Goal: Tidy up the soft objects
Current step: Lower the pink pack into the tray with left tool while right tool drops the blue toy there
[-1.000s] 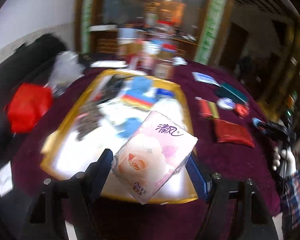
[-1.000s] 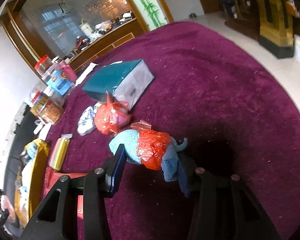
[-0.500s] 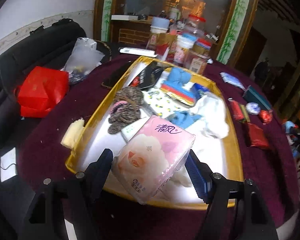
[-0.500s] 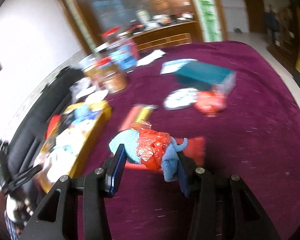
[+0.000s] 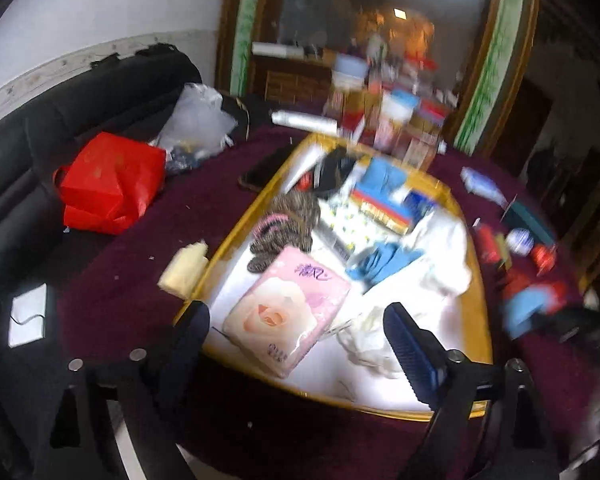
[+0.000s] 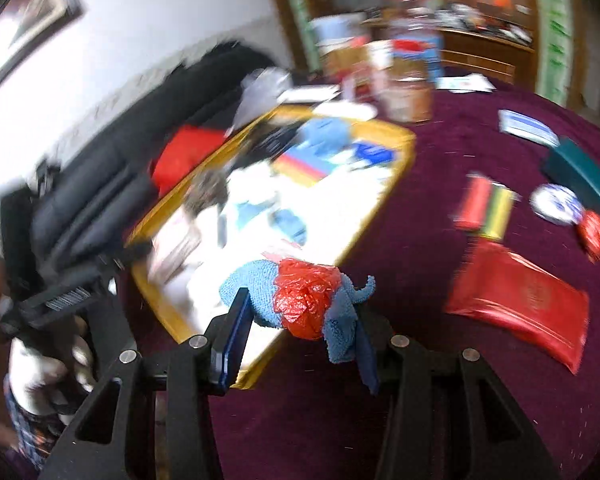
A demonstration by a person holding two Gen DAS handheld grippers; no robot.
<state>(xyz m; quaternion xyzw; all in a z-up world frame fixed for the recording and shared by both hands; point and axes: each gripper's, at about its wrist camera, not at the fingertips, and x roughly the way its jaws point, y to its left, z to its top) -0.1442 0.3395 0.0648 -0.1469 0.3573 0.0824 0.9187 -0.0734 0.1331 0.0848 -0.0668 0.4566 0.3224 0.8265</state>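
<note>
Now left gripper point(image 5: 296, 340) spread, tissue pack point(image 5: 286, 312) dropped in tray point(image 5: 482, 280), right gripper point(image 6: 300, 320) clamping cloth bundle point(image 6: 300, 300).

Home living rm: black sofa point(image 5: 40, 152), framed pic point(image 6: 28, 16), cluttered table point(image 6: 440, 184)

The left wrist camera looks down from close above the near edge of the gold-rimmed tray point(image 5: 482, 312), facing the far wall at 12 o'clock. The right wrist camera sits beside the same tray point(image 6: 396, 168), which fills its 10 o'clock side; both views share the tray and the maroon bench point(image 6: 440, 216).
</note>
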